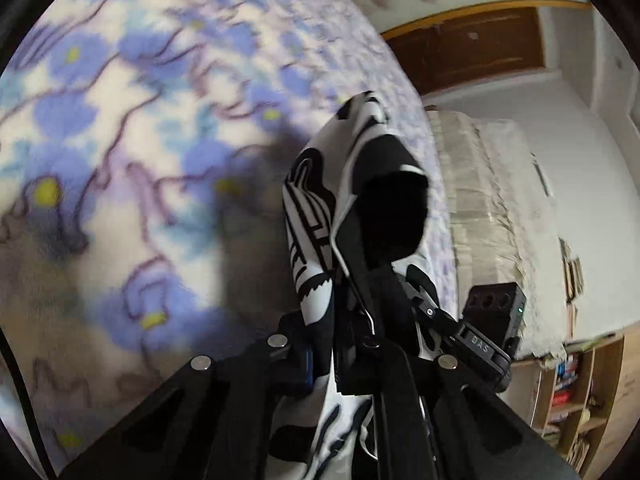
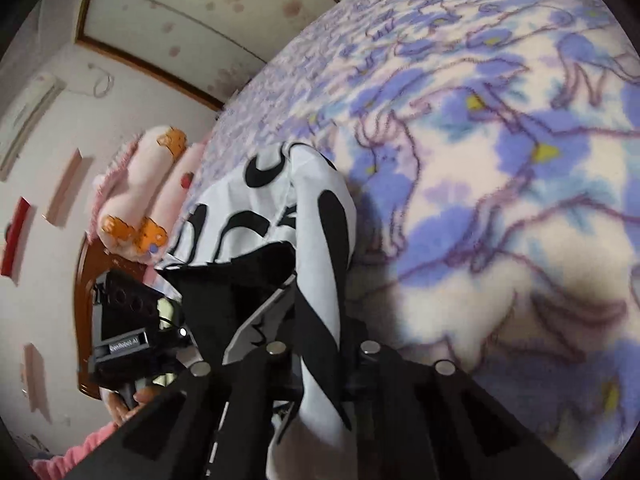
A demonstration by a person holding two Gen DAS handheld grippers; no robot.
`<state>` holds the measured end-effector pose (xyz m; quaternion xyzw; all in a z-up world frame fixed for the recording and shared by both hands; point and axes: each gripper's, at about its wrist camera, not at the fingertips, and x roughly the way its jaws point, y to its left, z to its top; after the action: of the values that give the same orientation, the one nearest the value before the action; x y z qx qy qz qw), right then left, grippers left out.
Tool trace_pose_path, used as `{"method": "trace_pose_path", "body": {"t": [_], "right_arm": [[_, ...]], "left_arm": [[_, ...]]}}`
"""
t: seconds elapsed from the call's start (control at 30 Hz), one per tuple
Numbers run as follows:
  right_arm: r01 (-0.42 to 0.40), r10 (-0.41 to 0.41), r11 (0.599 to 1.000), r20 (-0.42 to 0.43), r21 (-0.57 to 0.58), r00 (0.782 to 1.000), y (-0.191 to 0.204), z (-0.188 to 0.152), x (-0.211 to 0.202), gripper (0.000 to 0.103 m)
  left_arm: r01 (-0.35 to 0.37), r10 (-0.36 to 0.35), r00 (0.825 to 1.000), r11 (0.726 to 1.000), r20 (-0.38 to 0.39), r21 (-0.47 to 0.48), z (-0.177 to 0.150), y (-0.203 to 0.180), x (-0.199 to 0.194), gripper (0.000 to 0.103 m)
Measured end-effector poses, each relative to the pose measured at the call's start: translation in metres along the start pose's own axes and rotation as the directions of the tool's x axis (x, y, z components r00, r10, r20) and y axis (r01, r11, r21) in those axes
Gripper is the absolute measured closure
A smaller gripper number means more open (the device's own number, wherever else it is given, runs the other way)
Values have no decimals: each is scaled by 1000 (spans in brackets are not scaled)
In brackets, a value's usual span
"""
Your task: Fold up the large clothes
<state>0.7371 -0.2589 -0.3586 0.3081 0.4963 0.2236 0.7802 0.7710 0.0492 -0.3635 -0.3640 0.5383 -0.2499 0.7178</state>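
Note:
A black-and-white patterned garment (image 1: 320,208) bunches up over my left gripper (image 1: 360,280), which is shut on a fold of it; the cloth hides the fingertips. In the right wrist view the same garment (image 2: 320,216) drapes over my right gripper (image 2: 304,312), also shut on the fabric. Both grippers hover close above a blue-and-purple floral fleece blanket (image 1: 140,140) on the bed. The two grippers sit side by side: the right one's body (image 1: 488,320) shows beside the left, and the left one's body (image 2: 124,320) shows beside the right, with a hand (image 2: 124,400) under it.
The floral blanket (image 2: 500,160) fills most of the view. A cream bedspread (image 1: 492,200) lies beyond it, with a bookshelf (image 1: 576,400) and a brown door (image 1: 468,52) behind. A pink plush toy (image 2: 140,192) rests by the wooden headboard (image 2: 86,320). A pink sleeve (image 2: 80,452) is at bottom left.

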Motion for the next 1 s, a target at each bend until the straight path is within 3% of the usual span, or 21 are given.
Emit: {"method": "trace_pose_path", "body": {"t": [0.17, 0.27, 0.5, 0.57, 0.7, 0.87, 1.0], "right_arm": [[-96, 100, 993, 52, -69, 994, 33, -2, -37, 98], [-176, 187, 975, 78, -134, 979, 59, -17, -67, 98], [-252, 275, 929, 49, -271, 960, 107, -75, -121, 98], [-252, 271, 922, 26, -295, 962, 113, -97, -131, 98], [-238, 244, 910, -25, -339, 969, 120, -143, -147, 98], [-178, 172, 919, -49, -352, 984, 113, -202, -159, 94], [-94, 76, 926, -64, -366, 995, 104, -245, -162, 94]], "left_arm": [[70, -76, 996, 988, 36, 139, -22, -51, -39, 98], [96, -105, 994, 975, 38, 200, -46, -73, -67, 98], [40, -57, 998, 937, 38, 346, -117, -87, -143, 98], [22, -29, 999, 931, 14, 365, -142, -86, -154, 98], [-52, 68, 997, 890, -20, 453, -197, -87, -162, 98], [-126, 165, 986, 838, -27, 531, -259, -85, -159, 98], [-186, 234, 972, 812, -16, 553, -292, -79, -154, 94]]}}
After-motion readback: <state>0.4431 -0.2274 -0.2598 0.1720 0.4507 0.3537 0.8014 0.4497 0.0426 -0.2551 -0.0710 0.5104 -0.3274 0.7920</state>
